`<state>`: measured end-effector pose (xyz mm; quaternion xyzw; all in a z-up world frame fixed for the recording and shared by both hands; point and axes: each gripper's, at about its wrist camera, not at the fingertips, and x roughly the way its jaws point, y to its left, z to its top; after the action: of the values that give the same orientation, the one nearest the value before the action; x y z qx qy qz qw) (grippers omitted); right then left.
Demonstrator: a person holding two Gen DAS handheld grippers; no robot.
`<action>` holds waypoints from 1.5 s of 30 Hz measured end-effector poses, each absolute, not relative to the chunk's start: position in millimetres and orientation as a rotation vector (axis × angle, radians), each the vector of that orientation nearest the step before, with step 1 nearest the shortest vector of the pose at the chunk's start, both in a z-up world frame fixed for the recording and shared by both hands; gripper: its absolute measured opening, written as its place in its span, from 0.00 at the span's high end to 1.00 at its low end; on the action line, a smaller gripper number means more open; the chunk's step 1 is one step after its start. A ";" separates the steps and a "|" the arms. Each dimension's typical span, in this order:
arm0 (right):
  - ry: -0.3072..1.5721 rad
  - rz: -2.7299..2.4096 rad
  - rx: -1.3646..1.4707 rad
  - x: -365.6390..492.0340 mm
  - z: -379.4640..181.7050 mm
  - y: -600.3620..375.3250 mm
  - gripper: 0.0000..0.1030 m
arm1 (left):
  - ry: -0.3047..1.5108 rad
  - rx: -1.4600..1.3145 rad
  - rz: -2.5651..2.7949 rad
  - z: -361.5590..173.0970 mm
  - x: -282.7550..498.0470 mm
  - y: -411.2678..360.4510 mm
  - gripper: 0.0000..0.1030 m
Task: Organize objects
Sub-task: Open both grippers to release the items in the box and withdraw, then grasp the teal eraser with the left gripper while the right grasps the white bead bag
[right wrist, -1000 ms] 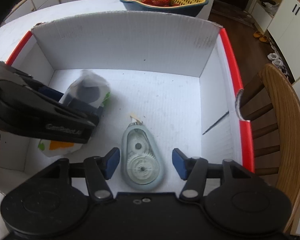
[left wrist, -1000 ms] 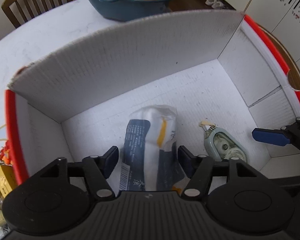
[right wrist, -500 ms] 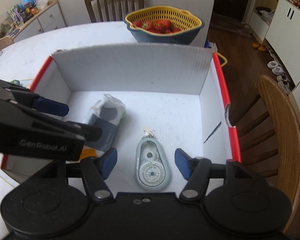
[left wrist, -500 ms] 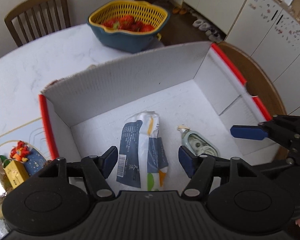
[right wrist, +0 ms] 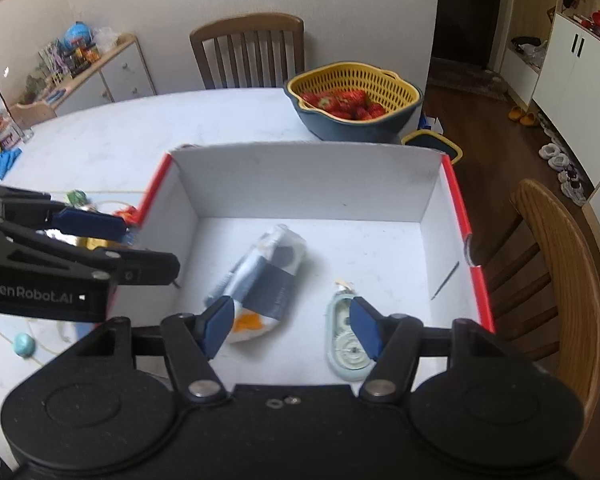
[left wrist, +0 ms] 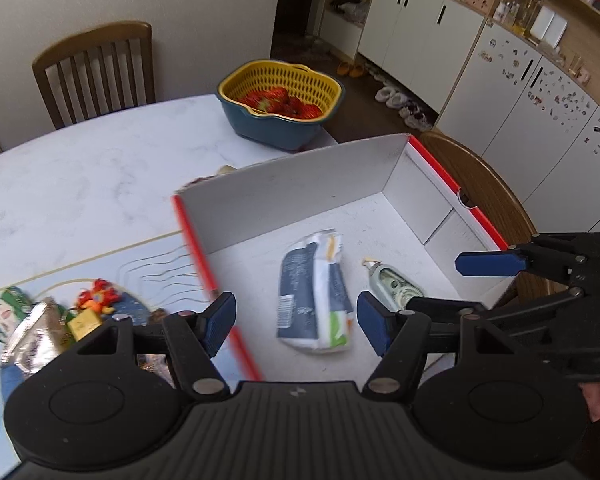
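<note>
A white cardboard box with red rims (left wrist: 300, 184) (right wrist: 300, 176) stands on the table. Inside lie a blue-and-white snack packet (left wrist: 314, 292) (right wrist: 266, 276) and a pale green correction-tape dispenser (left wrist: 396, 284) (right wrist: 340, 340). My left gripper (left wrist: 296, 326) is open and empty, raised above the box's left front corner. My right gripper (right wrist: 292, 330) is open and empty, raised above the box's near edge. Left of the box lie a silver foil packet (left wrist: 32, 336), a small yellow box (left wrist: 85, 322) and a red-orange toy (left wrist: 96, 294).
A blue bowl with a yellow strainer of strawberries (left wrist: 280, 108) (right wrist: 352, 104) stands behind the box. Wooden chairs stand at the far side (right wrist: 248, 52) and the right (right wrist: 560, 264). A small teal ball (right wrist: 23, 344) lies at the left. The objects left of the box lie on a blue patterned mat (left wrist: 140, 264).
Both grippers have risen and pulled back from the box, both open and empty. The packet and the tape dispenser stay lying on the box floor.
</note>
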<state>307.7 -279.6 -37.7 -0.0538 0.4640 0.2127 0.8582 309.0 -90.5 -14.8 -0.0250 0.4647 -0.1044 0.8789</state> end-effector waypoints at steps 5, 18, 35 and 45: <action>0.951 0.447 -0.081 290.2 -27.2 -265.1 0.38 | 0.939 -0.058 -0.224 -9.0 290.5 -62.9 0.36; 0.908 0.392 -0.043 252.0 -22.1 -211.6 0.33 | 0.890 -0.037 -0.268 -2.4 250.4 -1.2 0.30; 0.855 0.397 -0.008 205.8 -33.1 -143.6 0.09 | 0.866 -0.054 -0.227 -19.5 210.6 91.1 0.09; 0.858 0.390 -0.003 197.2 -44.7 -113.3 0.07 | 0.851 -0.058 -0.256 -51.5 186.9 131.3 0.00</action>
<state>197.2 -113.3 -44.7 -0.0014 0.4135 0.1880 0.8909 186.9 131.3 -51.5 -0.0283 0.4118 -0.1239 0.9024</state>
